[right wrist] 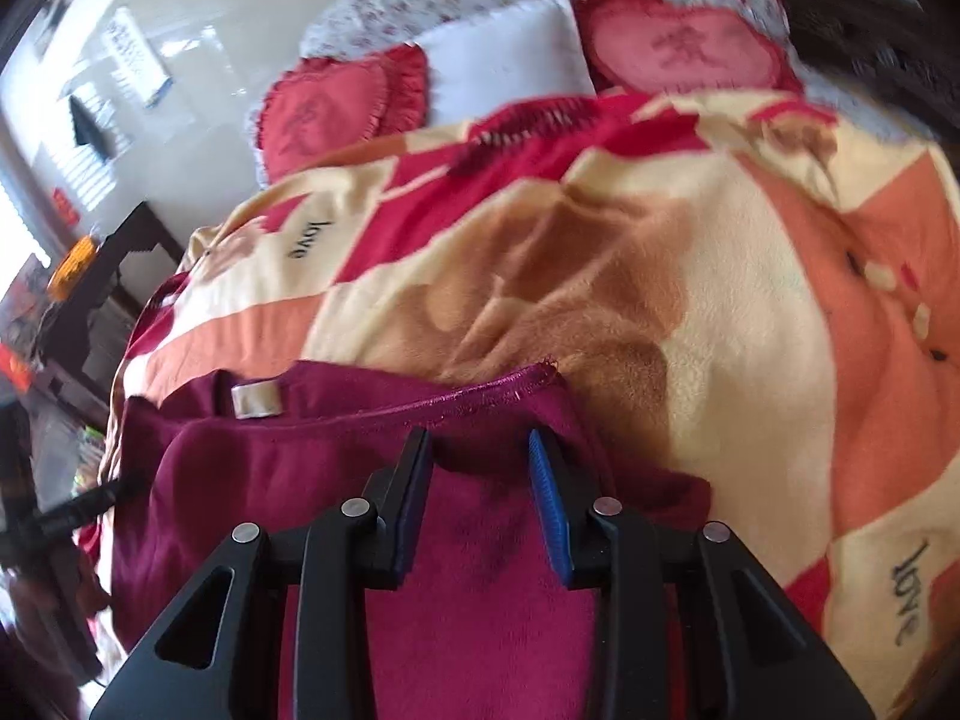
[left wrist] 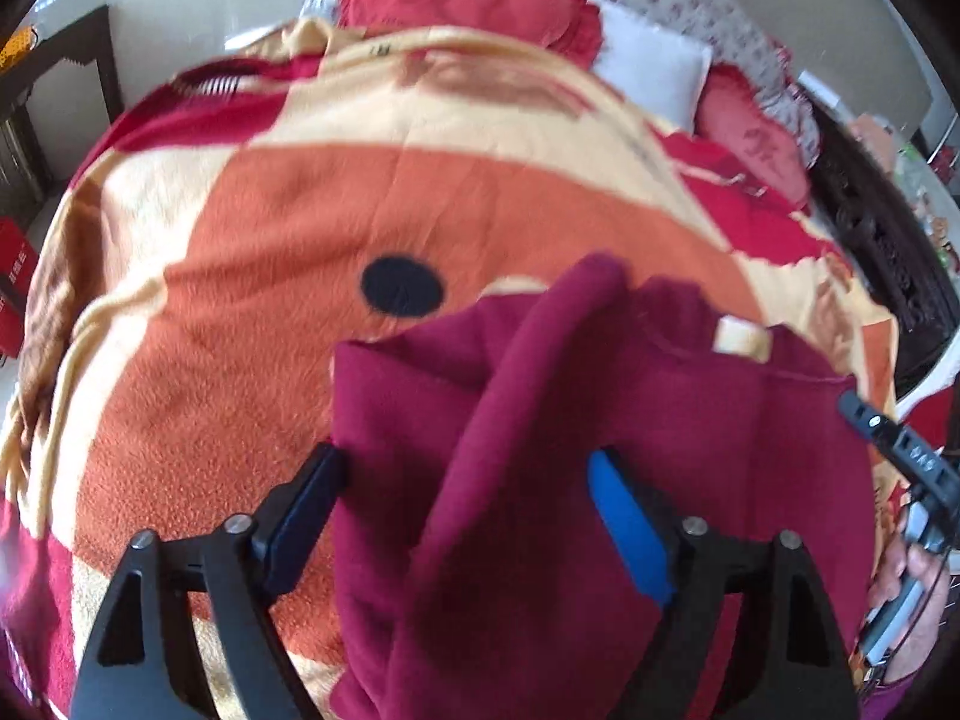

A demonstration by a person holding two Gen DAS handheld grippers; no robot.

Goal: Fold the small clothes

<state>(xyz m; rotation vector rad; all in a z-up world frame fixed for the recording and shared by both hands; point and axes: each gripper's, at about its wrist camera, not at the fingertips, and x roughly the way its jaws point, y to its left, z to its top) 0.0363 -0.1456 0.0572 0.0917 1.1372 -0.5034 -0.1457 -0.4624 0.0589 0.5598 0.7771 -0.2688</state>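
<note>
A maroon fleece garment (left wrist: 690, 450) lies on a patterned orange, cream and red blanket (left wrist: 252, 312) on a bed. Its neck label (left wrist: 741, 339) faces up. A sleeve fold (left wrist: 528, 408) runs between the jaws of my left gripper (left wrist: 465, 480), which is wide open over the garment's left part. In the right wrist view the garment (right wrist: 288, 468) fills the lower left, with its label (right wrist: 257, 401) and stitched hem (right wrist: 480, 397). My right gripper (right wrist: 480, 462) is open, its jaws apart over the cloth near the hem.
Red heart cushions (right wrist: 342, 114) and a white pillow (right wrist: 510, 54) lie at the head of the bed. A dark wooden table (right wrist: 114, 276) stands to the left. The right gripper's body (left wrist: 900, 450) shows at the left wrist view's right edge.
</note>
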